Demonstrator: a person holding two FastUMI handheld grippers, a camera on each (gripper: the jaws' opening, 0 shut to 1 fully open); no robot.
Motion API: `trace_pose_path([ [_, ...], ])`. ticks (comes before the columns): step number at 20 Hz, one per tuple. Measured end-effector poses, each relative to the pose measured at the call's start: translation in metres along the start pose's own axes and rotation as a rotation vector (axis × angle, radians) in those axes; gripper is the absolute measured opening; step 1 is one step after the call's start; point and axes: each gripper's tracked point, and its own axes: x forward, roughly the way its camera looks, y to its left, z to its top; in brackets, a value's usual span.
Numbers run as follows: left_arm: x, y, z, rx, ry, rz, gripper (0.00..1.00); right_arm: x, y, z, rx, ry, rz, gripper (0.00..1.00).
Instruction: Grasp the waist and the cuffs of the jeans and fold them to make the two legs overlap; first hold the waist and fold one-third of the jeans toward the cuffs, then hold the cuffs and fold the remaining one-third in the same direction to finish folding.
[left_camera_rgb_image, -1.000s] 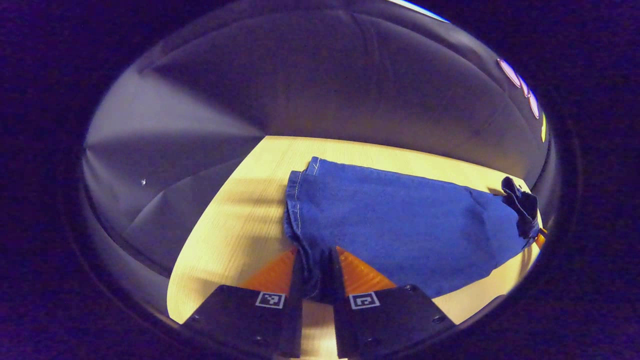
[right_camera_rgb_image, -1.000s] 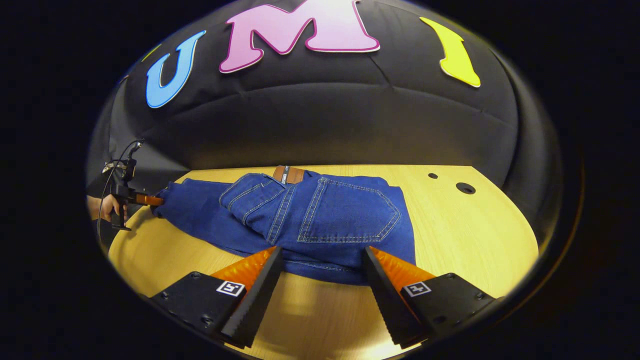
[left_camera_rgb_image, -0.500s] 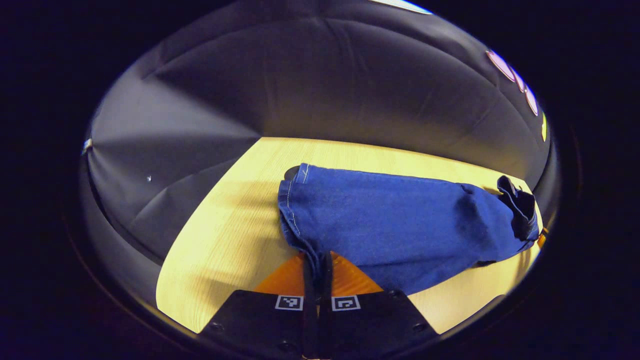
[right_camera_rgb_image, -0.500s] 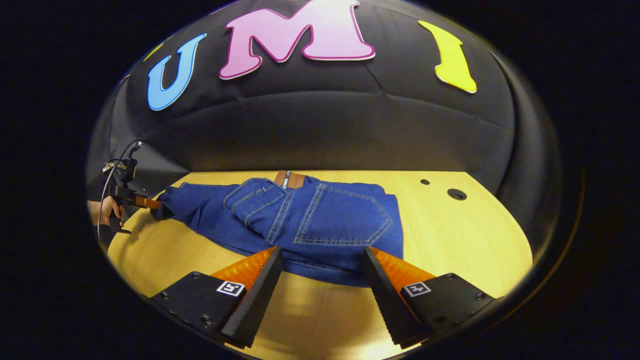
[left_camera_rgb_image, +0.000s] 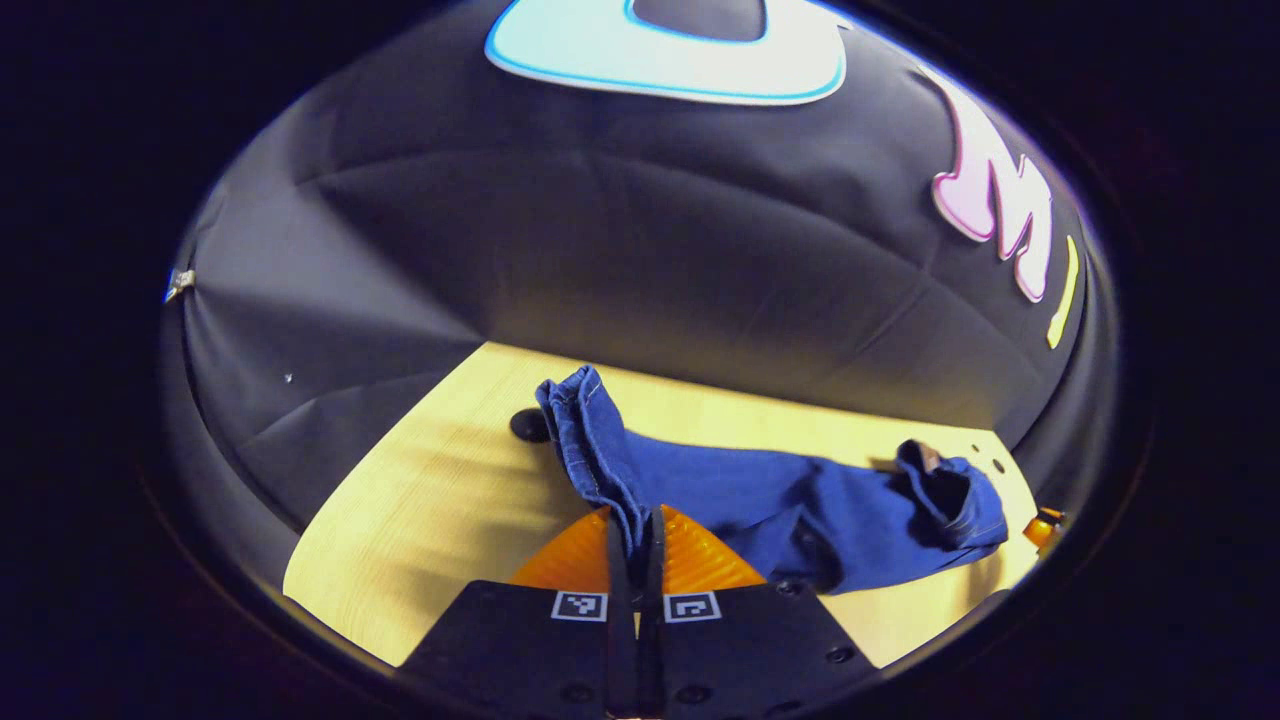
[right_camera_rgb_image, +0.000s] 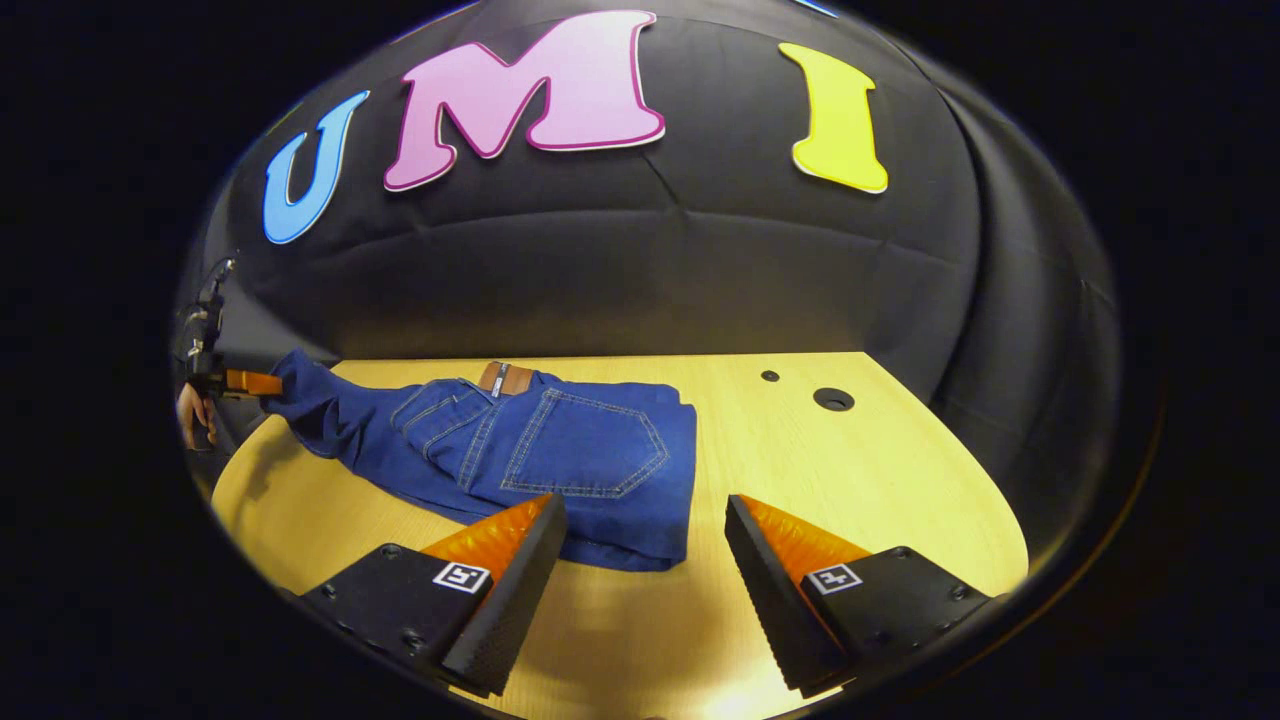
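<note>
Two views give us the scene. In the left gripper view, our left tongs sit at the bottom with their fingers pressed together on the cuff end of the jeans, a pinch of denim caught between them. From there the blue legs run away to the right across the pale wooden surface, bunched and partly raised near the cuffs, and end in a rumpled waist at the far right. A small dark round hole marks the surface just left of the lifted cuff. Behind the surface rises the black cloth wall of the booth, creased and seamed. In the right gripper view, our right tongs stand wide apart and hold nothing, just above the near edge of the surface. The jeans lie a little ahead and to the left, the waist part folded over with a back pocket facing up and a brown patch at the waistband. Their legs stretch to the far left, where the left tongs grip the cuffs above the surface's edge, held by a hand. Two round holes sit in the surface to the right of the jeans, well apart from them. The black cloth wall closes the room behind.
</note>
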Motion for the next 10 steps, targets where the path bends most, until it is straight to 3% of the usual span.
trace_pose_path([
  [5,-0.051,-0.105,0.048,-0.018,-0.087,-0.103,0.06,-0.013,-0.021,0.019,0.018,-0.018,-0.031,0.98],
  [10,-0.101,-0.205,0.069,0.034,-0.119,-0.201,0.06,-0.034,-0.06,0.04,0.06,-0.04,-0.094,0.99],
])
